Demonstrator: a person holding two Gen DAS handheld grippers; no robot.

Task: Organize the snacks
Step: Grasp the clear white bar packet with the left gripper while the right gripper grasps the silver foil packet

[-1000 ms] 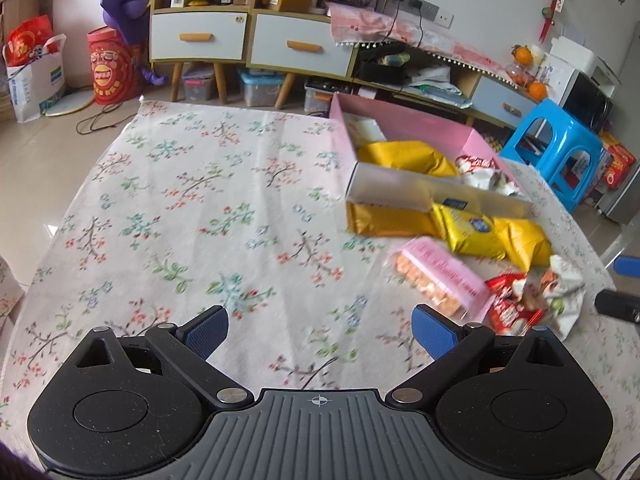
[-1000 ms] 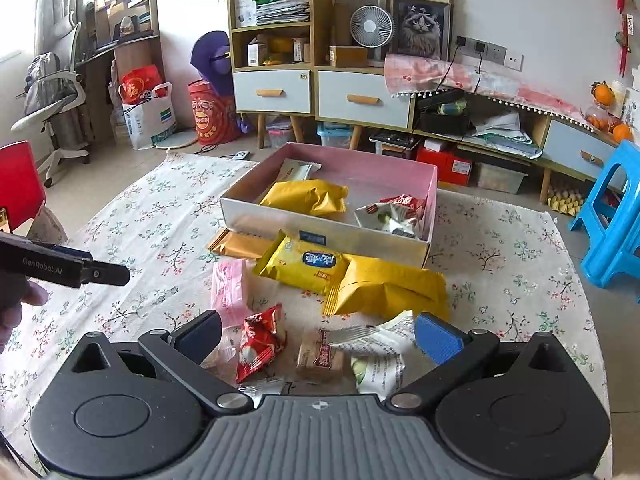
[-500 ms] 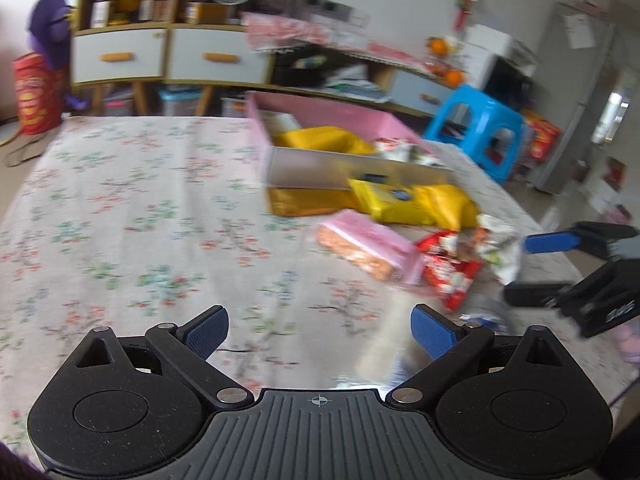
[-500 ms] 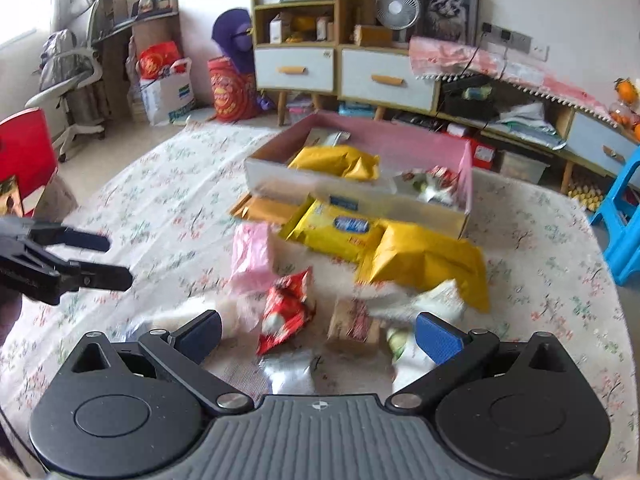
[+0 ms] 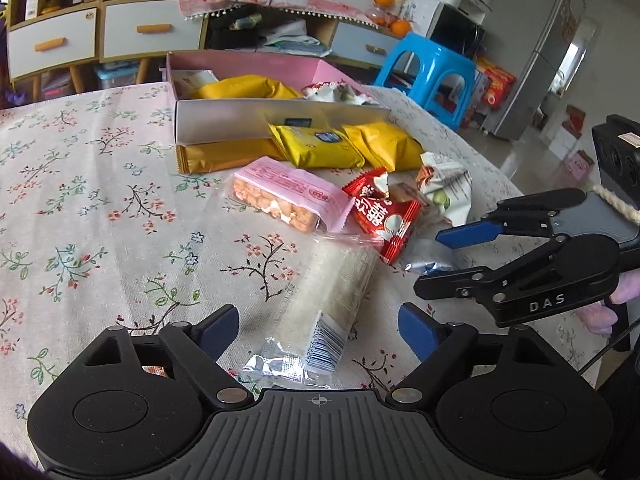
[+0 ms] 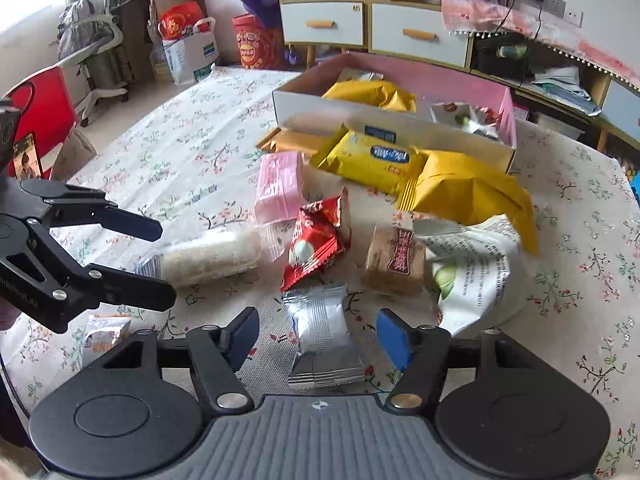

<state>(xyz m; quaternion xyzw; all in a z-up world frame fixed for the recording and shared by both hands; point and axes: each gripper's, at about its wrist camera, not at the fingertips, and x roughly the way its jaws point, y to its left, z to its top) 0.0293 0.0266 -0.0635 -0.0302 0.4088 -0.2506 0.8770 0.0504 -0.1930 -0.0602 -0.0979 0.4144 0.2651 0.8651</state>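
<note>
A clear-wrapped white rice bar [image 5: 332,292] [image 6: 208,256] lies on the floral tablecloth between the fingers of my left gripper [image 5: 320,326] [image 6: 160,262]. Its jaws are closing, and the pads stand clear of the wrapper. A silver foil packet [image 6: 322,336] [image 5: 424,252] lies between the fingers of my right gripper [image 6: 319,336] [image 5: 430,264]. These jaws are closing too, with a gap on both sides. Beyond them sit a red packet [image 6: 316,244], a pink cracker pack [image 5: 284,196], a brown cake [image 6: 396,260] and yellow packs [image 6: 376,160]. The pink box [image 6: 360,120] behind holds several snacks.
A white-and-green bag [image 6: 472,272] lies right of the brown cake. A small orange-and-white packet [image 6: 102,334] sits near the table's front left edge. Past the table are a blue stool [image 5: 432,68], a red chair [image 6: 44,108] and drawers [image 6: 416,36]. The two grippers face each other closely.
Both grippers have come down onto the snack pile. The left view swung right until the rice bar lay between its fingers. The right fingers have narrowed around the silver packet.
</note>
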